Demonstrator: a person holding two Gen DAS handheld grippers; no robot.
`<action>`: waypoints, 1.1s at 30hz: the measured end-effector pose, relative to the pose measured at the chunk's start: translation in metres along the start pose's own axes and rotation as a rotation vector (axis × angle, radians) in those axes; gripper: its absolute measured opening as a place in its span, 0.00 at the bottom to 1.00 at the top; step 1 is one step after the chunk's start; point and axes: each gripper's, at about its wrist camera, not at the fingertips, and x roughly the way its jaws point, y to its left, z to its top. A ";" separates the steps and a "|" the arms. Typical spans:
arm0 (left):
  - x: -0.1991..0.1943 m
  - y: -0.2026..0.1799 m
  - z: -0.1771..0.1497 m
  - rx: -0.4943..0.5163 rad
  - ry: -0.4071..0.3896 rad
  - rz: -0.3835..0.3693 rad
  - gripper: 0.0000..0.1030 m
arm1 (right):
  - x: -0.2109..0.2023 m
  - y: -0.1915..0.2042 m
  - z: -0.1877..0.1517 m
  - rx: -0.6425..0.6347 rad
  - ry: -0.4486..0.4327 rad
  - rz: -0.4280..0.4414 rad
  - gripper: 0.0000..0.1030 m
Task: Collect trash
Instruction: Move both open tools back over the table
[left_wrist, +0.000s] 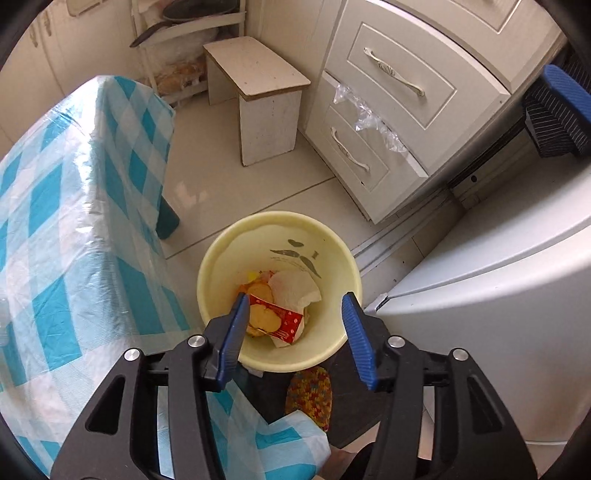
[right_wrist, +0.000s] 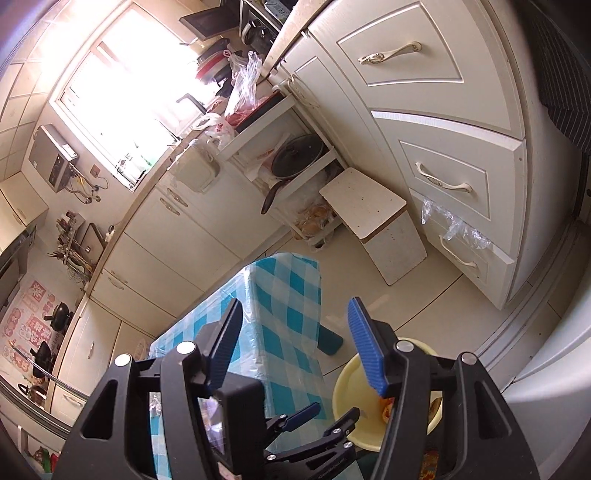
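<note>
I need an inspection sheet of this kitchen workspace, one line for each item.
Surface: table under a blue checked cloth with clear plastic cover; cream tile floor.
Job's things: yellow bin on the floor holds a red wrapper and white paper.
Clutter: clear plastic hanging from a partly open drawer.
Grippers: left hand-held gripper open and empty above the bin; right hand-held gripper open, empty.
Cables: nothing seen.
Surroundings: white stool, cabinets, pan rack.

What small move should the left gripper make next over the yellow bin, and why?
Probably lift away toward the table. The left gripper hangs open over the yellow bin with nothing between its fingers, and the red wrapper and crumpled paper already lie inside.
</note>
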 end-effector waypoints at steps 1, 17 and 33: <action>-0.006 0.001 -0.003 0.004 -0.013 0.007 0.51 | -0.001 0.001 0.000 0.001 -0.002 0.001 0.57; -0.144 0.154 -0.109 -0.133 -0.198 0.175 0.71 | 0.054 0.097 -0.047 -0.237 0.149 0.036 0.69; -0.195 0.420 -0.149 -0.648 -0.209 0.309 0.71 | 0.166 0.269 -0.191 -0.982 0.333 0.044 0.84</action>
